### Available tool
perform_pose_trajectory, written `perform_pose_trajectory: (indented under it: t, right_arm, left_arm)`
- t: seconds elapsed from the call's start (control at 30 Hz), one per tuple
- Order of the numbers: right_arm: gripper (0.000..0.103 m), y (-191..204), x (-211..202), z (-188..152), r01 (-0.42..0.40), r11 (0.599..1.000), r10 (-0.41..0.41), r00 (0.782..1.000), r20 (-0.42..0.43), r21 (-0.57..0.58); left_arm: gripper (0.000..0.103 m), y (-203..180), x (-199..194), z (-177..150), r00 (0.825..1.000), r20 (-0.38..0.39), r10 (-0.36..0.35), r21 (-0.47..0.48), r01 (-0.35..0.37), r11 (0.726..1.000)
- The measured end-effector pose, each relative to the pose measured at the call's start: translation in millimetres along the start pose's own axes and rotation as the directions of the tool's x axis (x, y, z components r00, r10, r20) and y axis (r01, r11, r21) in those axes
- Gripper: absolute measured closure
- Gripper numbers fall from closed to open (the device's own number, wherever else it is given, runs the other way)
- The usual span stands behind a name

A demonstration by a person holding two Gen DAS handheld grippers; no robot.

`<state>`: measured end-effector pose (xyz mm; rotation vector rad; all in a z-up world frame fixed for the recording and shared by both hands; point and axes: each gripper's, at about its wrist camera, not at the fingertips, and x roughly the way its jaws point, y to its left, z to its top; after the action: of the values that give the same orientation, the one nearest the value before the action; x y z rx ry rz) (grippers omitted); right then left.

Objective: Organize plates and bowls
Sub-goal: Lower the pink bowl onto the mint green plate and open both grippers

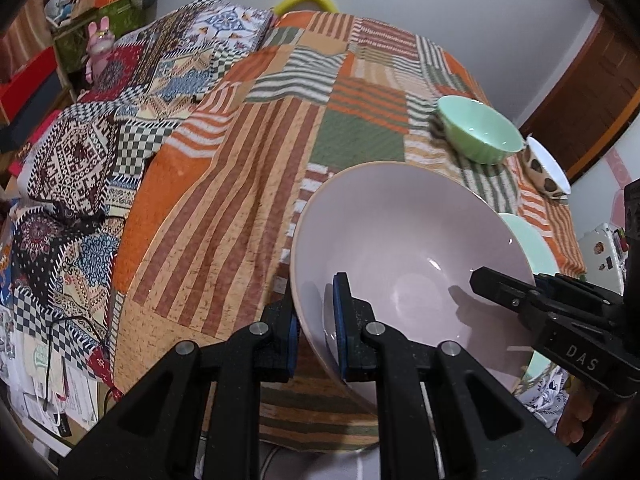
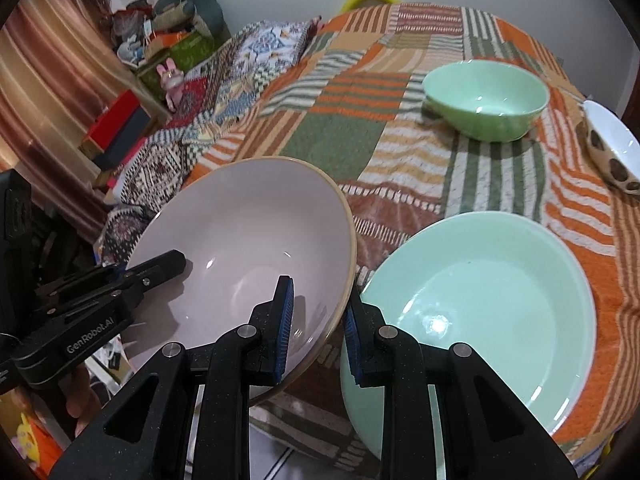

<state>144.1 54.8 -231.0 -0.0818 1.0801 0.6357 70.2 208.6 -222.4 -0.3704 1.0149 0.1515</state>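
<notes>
Lower centre of both wrist views: pink bowl (image 2: pixel 240 248), big, glazed, tan rim, tilted and held up over the near edge of the patchwork cloth (image 1: pixel 248 152). Left gripper (image 1: pixel 316 328) is closed on the rim, one blue pad inside the wall, one outside. Right gripper (image 2: pixel 316 324) straddles the opposite rim the same way, but a gap shows beside the outer pad; can't tell if it's really pinching.

Handling, as judgement: ceramic, stiff, probably heavy for a rim pinch, glossy so slippery, chips or breaks if dropped. Thin wall and rim are the only places to take hold; two opposed rim grips make sense, keep it level.

Just right of it in the right wrist view: mint plate (image 2: pixel 492 296), shallow, flat on the cloth, close to the right gripper's outer finger. Upper right: green bowl (image 2: pixel 486 98), upright, well apart. Far right edge: spotted bowl (image 2: pixel 612 152), white inside, partly cut off. Clutter at upper left, off the table.
</notes>
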Motion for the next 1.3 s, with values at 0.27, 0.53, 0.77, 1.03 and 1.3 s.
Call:
perform_pose_trajectory:
  t: [0.27, 0.53, 0.77, 1.03, 1.3]
  right_arm:
    - [0.081, 3, 24, 3, 0.003, 1.000, -0.004, 0.999, -0.050, -0.020]
    - [0.081, 6, 32, 6, 0.019, 0.998, -0.022, 0.999, -0.047, -0.053]
    - [0.081, 9, 35, 4, 0.019, 0.997, -0.023, 0.998, -0.054, -0.072]
    - [0.079, 12, 29, 2, 0.027, 0.994, -0.032, 0.999, -0.044, -0.105]
    - [0.071, -2, 3, 0, 0.017, 0.997, -0.017, 1.000, 0.004, -0.079]
  left_arm:
    - [0.090, 14, 19, -2, 0.999, -0.033, 0.019, -0.023, -0.020, 1.000]
    - [0.090, 22, 31, -2, 0.999, -0.042, 0.024, -0.039, -0.025, 0.999]
    - [0.089, 26, 35, -10, 0.998, -0.055, 0.010, -0.062, -0.014, 0.998]
    - [0.089, 23, 26, -14, 0.998, -0.055, 0.028, -0.057, -0.031, 0.998]
    - [0.084, 27, 1, -16, 0.999, -0.026, 0.043, -0.099, -0.045, 0.994]
